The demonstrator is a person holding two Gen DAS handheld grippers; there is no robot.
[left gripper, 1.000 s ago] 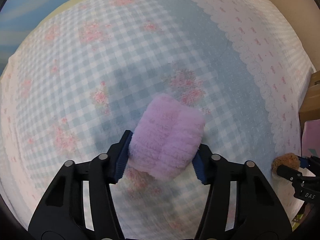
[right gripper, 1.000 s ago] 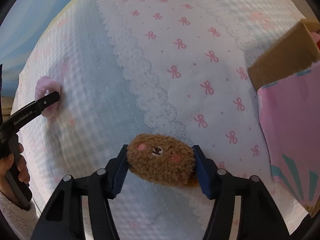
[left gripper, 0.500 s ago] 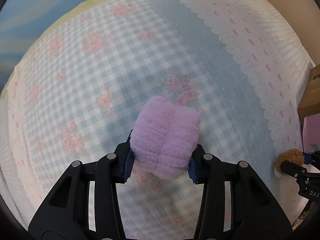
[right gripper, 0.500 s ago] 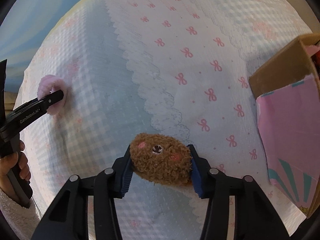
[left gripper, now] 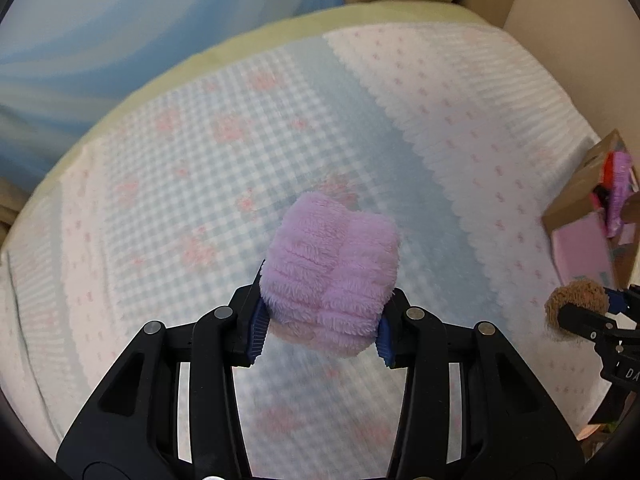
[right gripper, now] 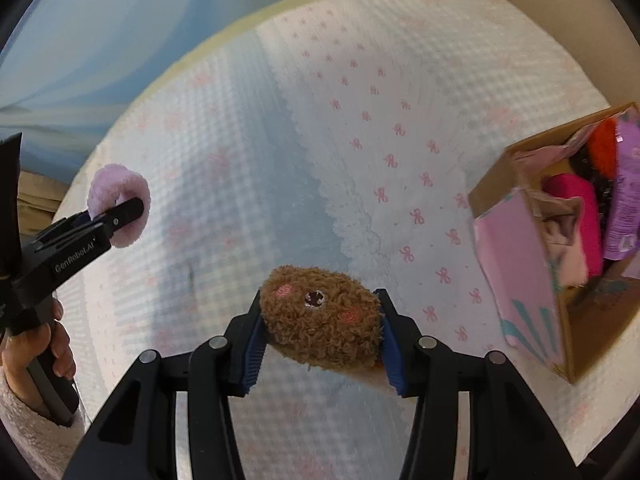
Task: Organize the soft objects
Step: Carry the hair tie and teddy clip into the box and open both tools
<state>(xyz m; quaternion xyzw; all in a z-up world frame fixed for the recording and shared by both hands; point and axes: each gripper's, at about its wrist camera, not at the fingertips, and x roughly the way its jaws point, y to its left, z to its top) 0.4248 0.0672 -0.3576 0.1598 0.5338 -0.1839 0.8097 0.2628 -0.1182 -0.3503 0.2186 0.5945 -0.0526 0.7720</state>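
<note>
right tool (right gripper: 320,320) grips brown plush (right gripper: 320,318) above bedspread (right gripper: 360,140); open box (right gripper: 560,240) sits right.

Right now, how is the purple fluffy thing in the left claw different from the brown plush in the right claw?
The purple fluffy thing is lilac, plain and blocky with ribbed rows of pile; the brown plush is oval with curly pile. The brown plush has a face with pink cheeks and a small nose, while the purple one shows no features. Both are soft, each pinched in a shut claw, left and right, above the patterned bedspread.
</note>
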